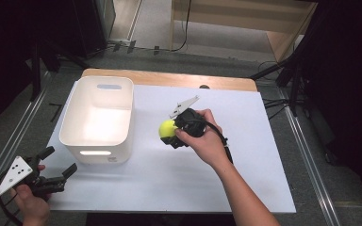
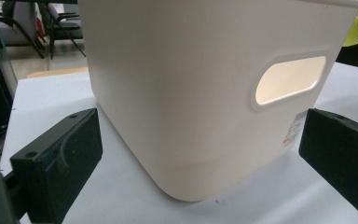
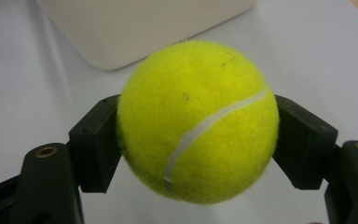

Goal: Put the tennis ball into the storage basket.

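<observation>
clamping tennis ball (image 3: 198, 121) in right gripper (image 3: 198, 140).

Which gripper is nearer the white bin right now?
Left. The left gripper sits open just off the white bin's near corner; the right gripper, shut on the tennis ball, is farther off to its side.

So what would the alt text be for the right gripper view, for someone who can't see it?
A yellow tennis ball is clamped between the two black jaws of the right gripper, close to the camera. Behind it, a white table and the rounded corner of a white bin.
</observation>
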Tool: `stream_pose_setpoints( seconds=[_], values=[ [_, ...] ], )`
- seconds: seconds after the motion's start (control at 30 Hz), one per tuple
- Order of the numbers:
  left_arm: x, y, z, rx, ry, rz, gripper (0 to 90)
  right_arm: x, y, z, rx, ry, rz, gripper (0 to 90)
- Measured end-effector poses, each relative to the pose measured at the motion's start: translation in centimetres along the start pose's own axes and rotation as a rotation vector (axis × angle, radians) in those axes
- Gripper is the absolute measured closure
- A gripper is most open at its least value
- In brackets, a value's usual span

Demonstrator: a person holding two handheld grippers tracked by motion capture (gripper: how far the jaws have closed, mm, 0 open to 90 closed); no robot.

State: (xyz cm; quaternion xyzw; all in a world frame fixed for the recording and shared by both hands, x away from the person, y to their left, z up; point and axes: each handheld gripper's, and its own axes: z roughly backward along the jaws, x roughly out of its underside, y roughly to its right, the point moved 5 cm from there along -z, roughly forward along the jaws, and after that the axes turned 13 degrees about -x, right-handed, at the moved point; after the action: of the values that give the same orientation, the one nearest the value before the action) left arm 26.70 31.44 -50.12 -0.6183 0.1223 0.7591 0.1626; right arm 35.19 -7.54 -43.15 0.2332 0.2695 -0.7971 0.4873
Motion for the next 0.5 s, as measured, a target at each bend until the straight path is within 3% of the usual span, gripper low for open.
stream_pose_setpoints(
  seconds=[0.5],
  values=[
    [0.0,-0.1,0.1,0.003,-0.001,0.001,0.0,-1.9,-0.6,-0.4,-0.012,0.005,0.026,23.8]
  ],
)
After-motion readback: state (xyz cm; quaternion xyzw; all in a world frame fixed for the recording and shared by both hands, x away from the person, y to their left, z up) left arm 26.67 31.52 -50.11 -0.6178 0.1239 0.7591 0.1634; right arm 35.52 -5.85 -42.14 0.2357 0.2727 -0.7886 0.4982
